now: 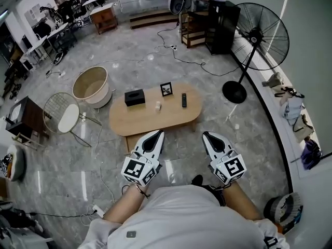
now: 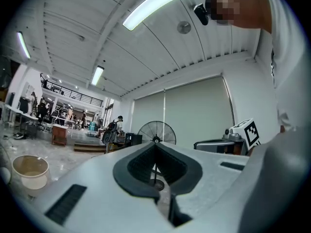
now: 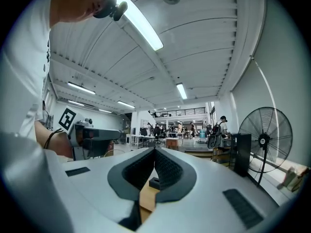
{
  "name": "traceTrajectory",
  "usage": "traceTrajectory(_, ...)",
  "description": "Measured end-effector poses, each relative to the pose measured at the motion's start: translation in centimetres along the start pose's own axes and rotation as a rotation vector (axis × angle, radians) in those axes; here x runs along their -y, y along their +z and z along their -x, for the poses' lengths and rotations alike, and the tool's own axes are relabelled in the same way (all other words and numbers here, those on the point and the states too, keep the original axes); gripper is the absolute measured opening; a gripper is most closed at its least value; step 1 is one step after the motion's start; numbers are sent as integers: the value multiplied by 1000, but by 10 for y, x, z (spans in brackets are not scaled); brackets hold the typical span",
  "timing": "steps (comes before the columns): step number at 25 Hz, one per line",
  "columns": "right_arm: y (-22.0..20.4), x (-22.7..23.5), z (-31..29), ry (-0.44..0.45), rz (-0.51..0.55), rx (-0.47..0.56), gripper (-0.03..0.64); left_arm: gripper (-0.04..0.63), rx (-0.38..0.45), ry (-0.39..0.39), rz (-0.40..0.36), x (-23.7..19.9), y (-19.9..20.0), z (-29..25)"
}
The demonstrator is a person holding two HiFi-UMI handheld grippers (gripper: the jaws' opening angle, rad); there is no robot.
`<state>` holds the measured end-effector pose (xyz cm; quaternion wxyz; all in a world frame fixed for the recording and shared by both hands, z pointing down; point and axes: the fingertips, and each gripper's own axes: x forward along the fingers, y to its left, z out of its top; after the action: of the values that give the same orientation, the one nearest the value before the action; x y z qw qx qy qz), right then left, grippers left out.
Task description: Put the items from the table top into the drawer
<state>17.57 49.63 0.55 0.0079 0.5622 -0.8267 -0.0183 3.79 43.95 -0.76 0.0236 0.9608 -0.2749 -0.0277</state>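
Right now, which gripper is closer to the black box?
Left. The left gripper is almost straight before the black box; the right gripper is farther off to its right.

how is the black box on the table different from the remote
The black box is a chunky block that rises off the table; the remote is a thin, narrow bar lying flat. In the head view the black box sits near the table's left end, while the remote lies right of centre. The black box is clearly bulkier than the remote. Both are black and rest on the same wooden table.
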Motion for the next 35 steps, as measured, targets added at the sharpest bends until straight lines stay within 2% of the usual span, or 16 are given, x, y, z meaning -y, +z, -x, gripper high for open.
traceTrajectory(9,-10,84,0,74,-24,-31,26,9,-7,27,-11,23,-3,-86)
traceTrajectory(15,-20,122,2,116,-33,-44,26,9,-26,47,-26,39,-14,-121)
traceTrajectory(26,-34,176,0,77,-61,-63,26,9,-50,8,-16,40,-29,-178)
traceTrajectory(35,-36,203,-43,10,-54,-83,26,9,-42,-42,-4,-5,-30,-207)
